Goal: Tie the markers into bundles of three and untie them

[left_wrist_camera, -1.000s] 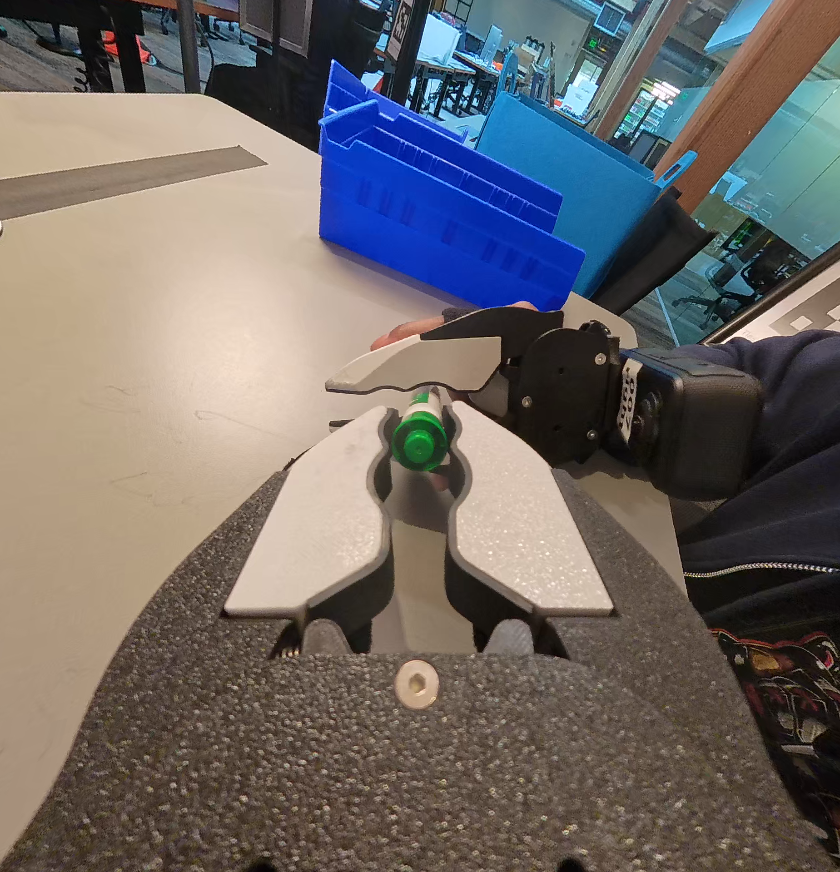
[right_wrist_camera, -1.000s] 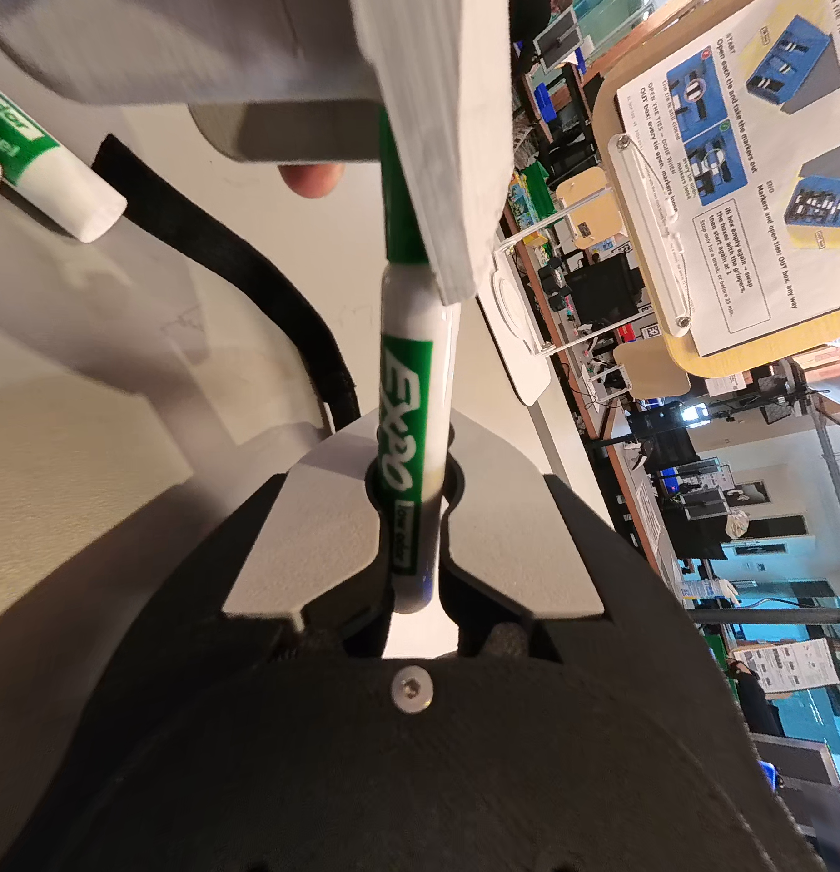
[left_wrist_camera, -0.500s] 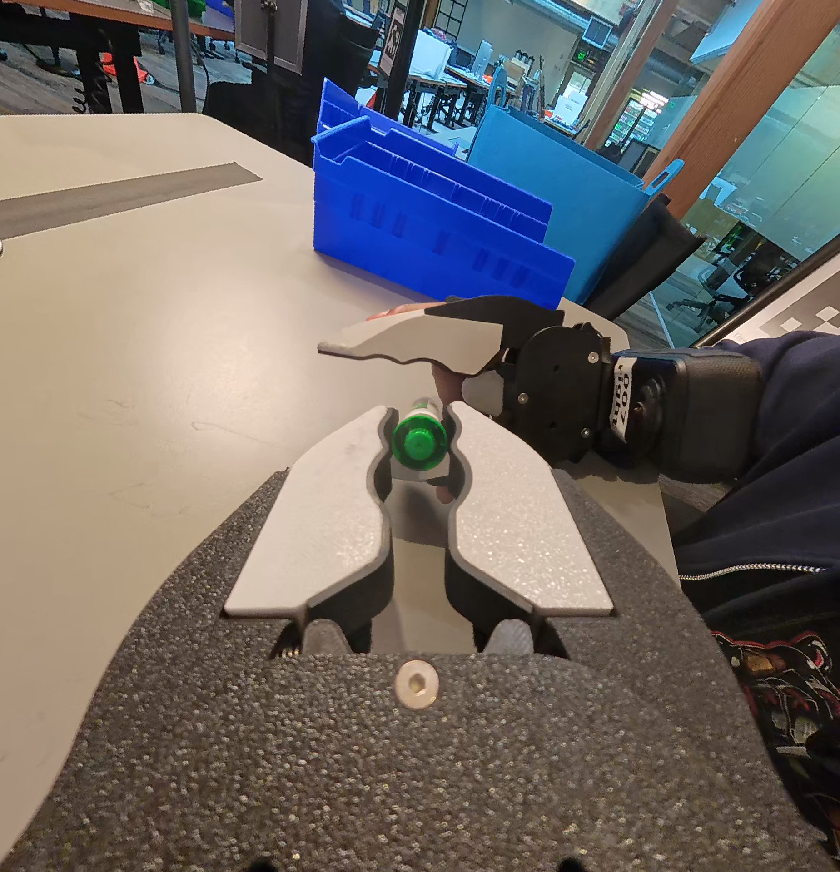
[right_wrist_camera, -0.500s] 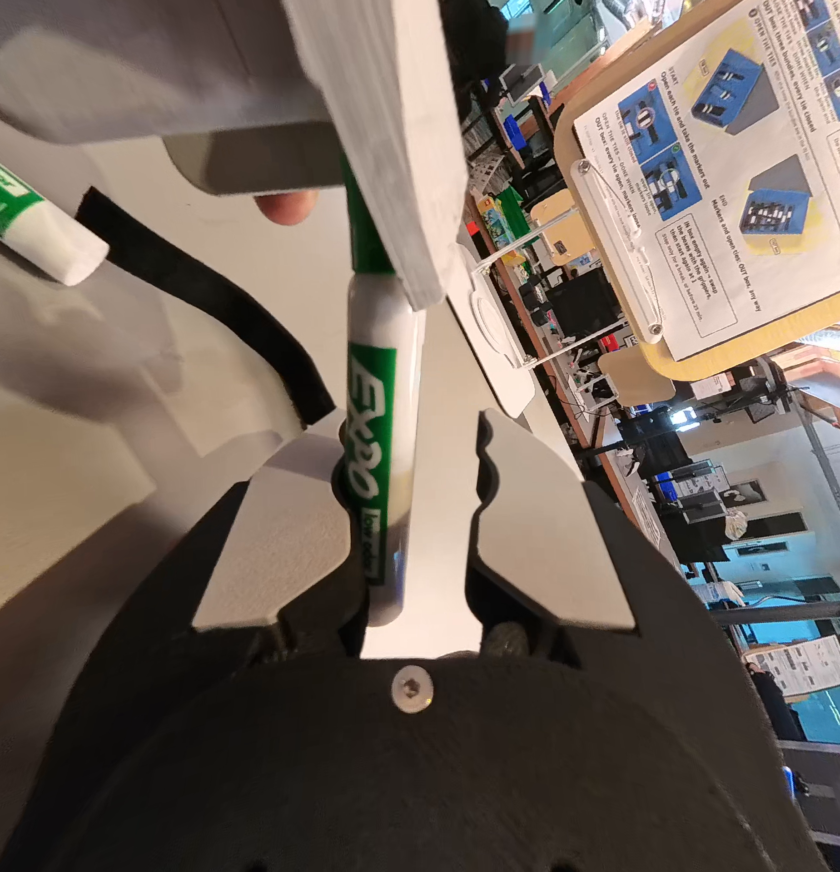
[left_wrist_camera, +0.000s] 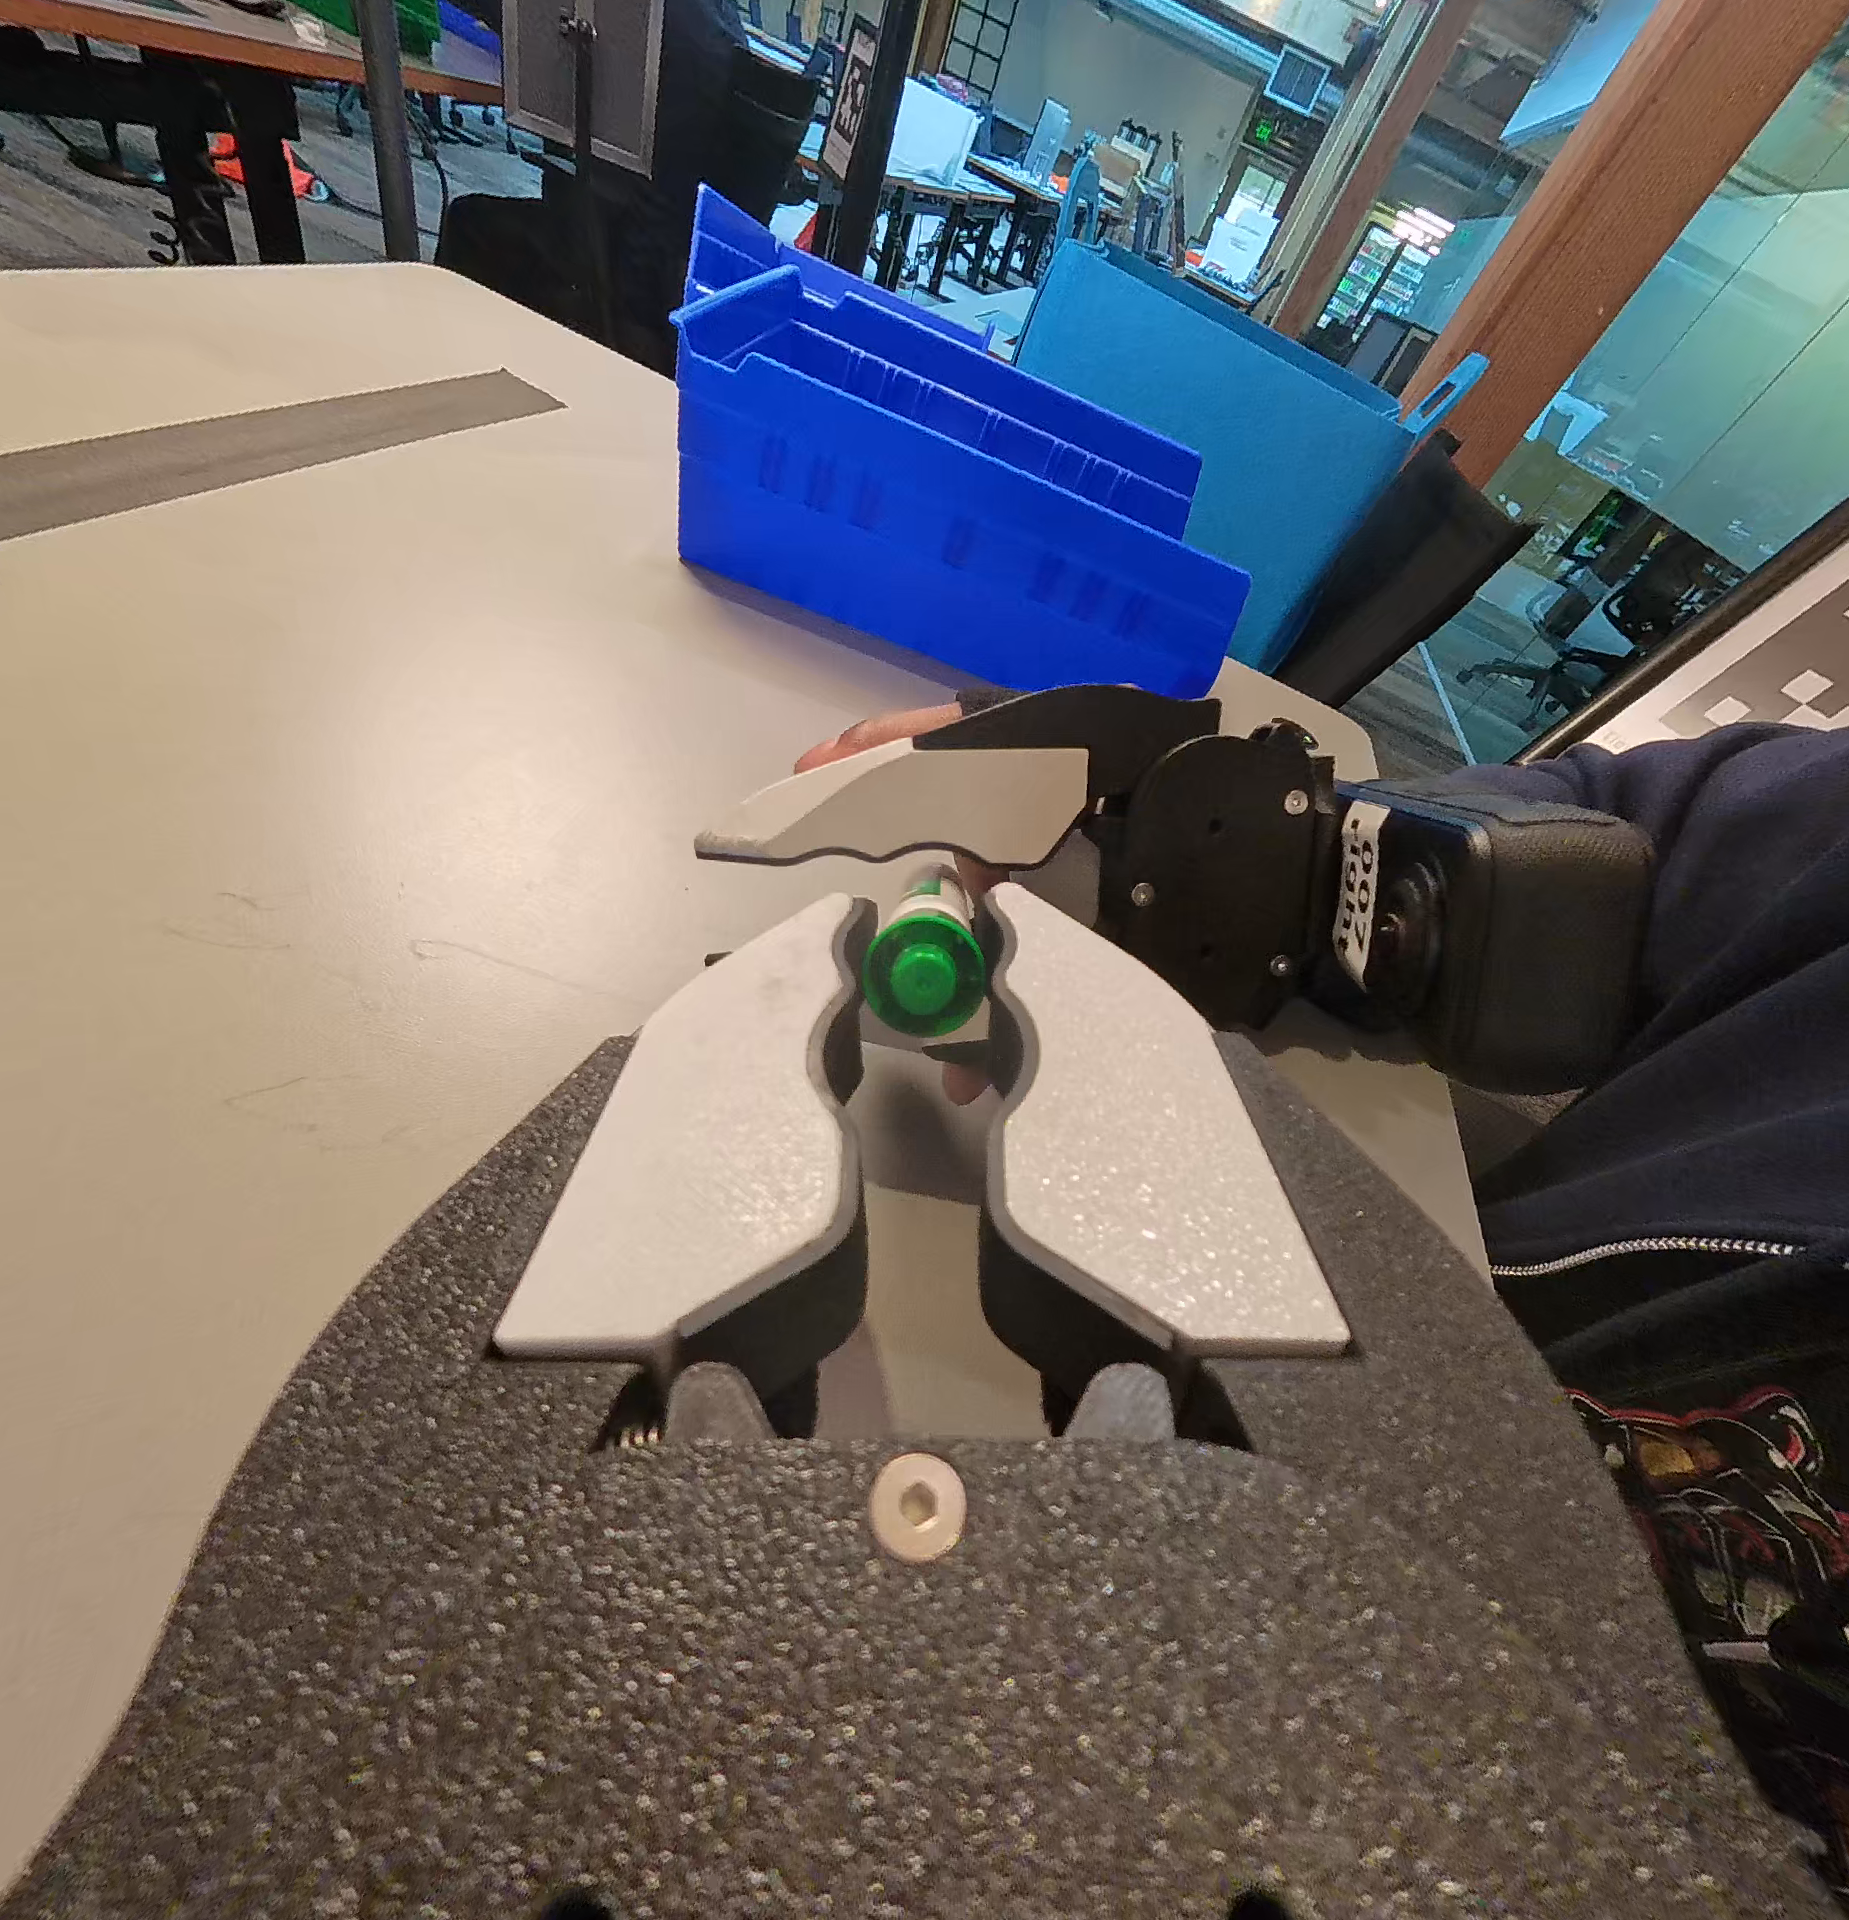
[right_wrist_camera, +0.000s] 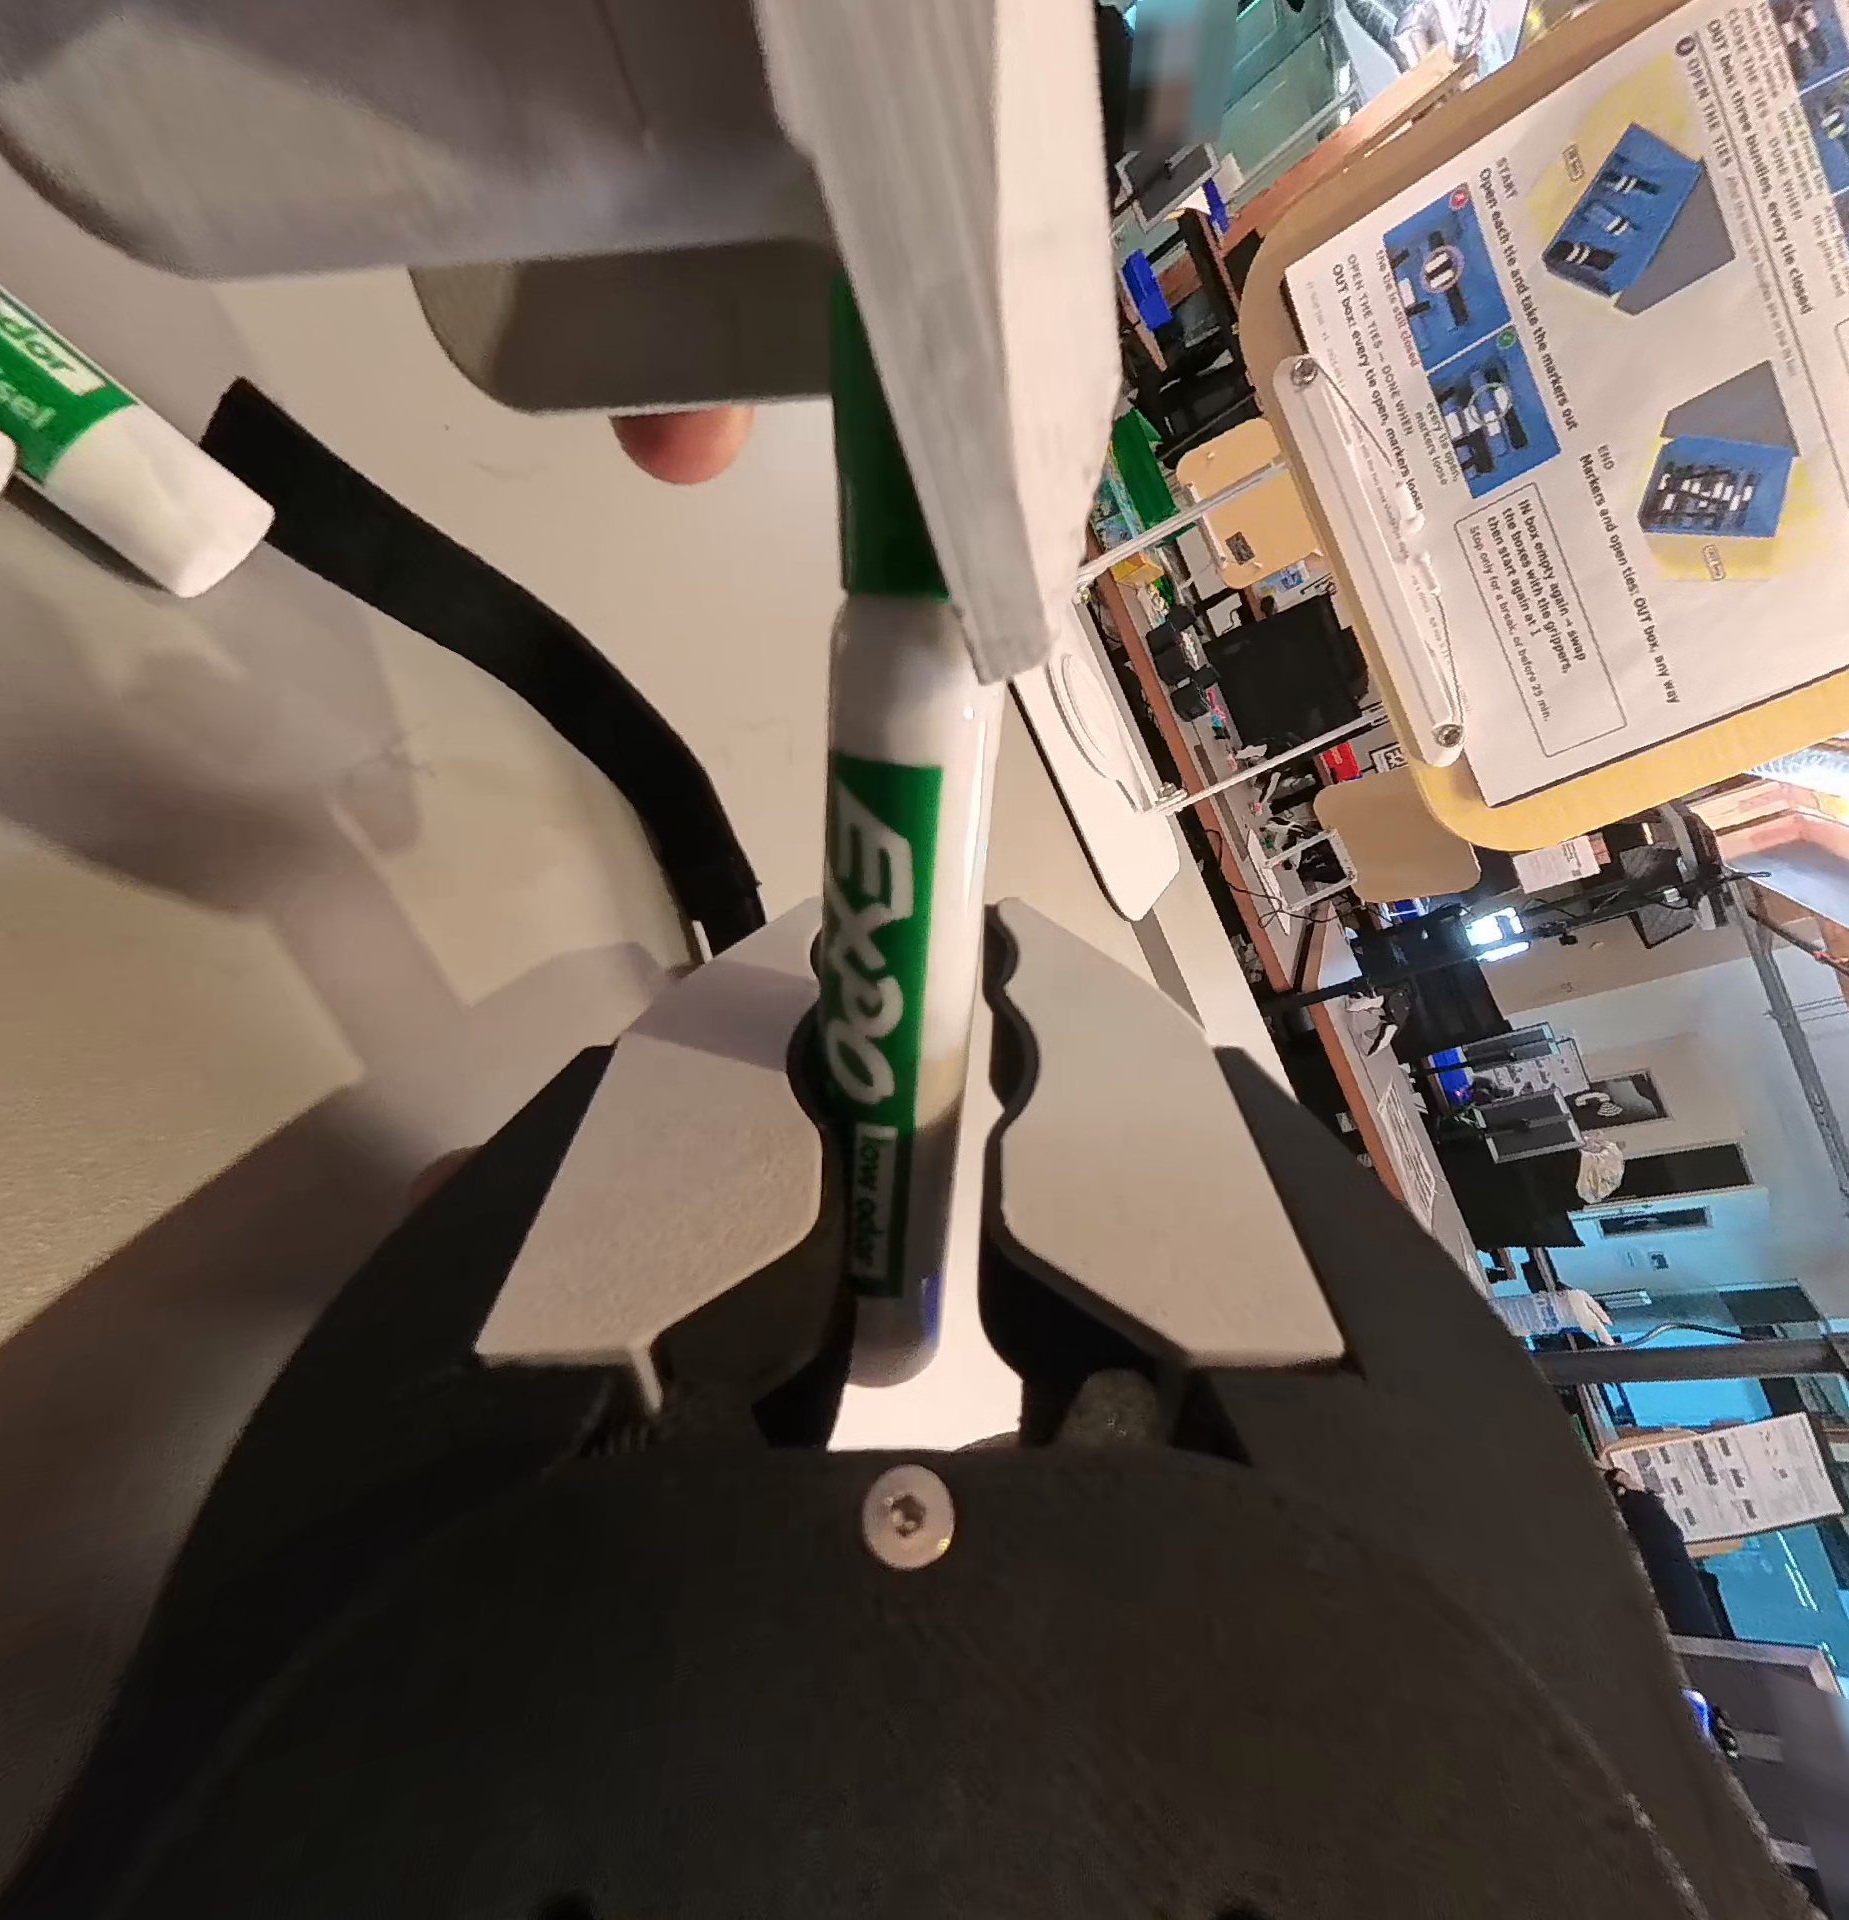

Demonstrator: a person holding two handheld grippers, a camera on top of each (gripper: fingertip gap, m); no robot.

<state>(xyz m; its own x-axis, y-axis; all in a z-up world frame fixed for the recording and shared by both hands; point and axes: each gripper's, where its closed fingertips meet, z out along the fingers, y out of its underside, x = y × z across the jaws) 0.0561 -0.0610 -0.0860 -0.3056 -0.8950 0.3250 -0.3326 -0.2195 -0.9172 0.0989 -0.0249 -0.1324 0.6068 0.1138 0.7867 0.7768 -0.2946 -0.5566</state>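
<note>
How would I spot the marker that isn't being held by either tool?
Look along the grey table toward the curved black strap. Beyond it, at the far left, lies a loose marker, white with a green label. Unlike the held marker, no tool touches it, and it runs off the picture's edge.

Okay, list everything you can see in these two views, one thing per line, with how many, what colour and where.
Held marker: one, white with green cap, between both grippers.
Other marker: at least one, white and green, on the table at left in the right wrist view.
Strap: one, black, curved on the table.
Bins: two, blue, far side of the table.
Table: one, light grey.
Instruction board: one, wooden, with a printed sheet, at right.
Left gripper: grey fingers closed on the cap end.
Right gripper: around the barrel, gap at one finger.
</note>
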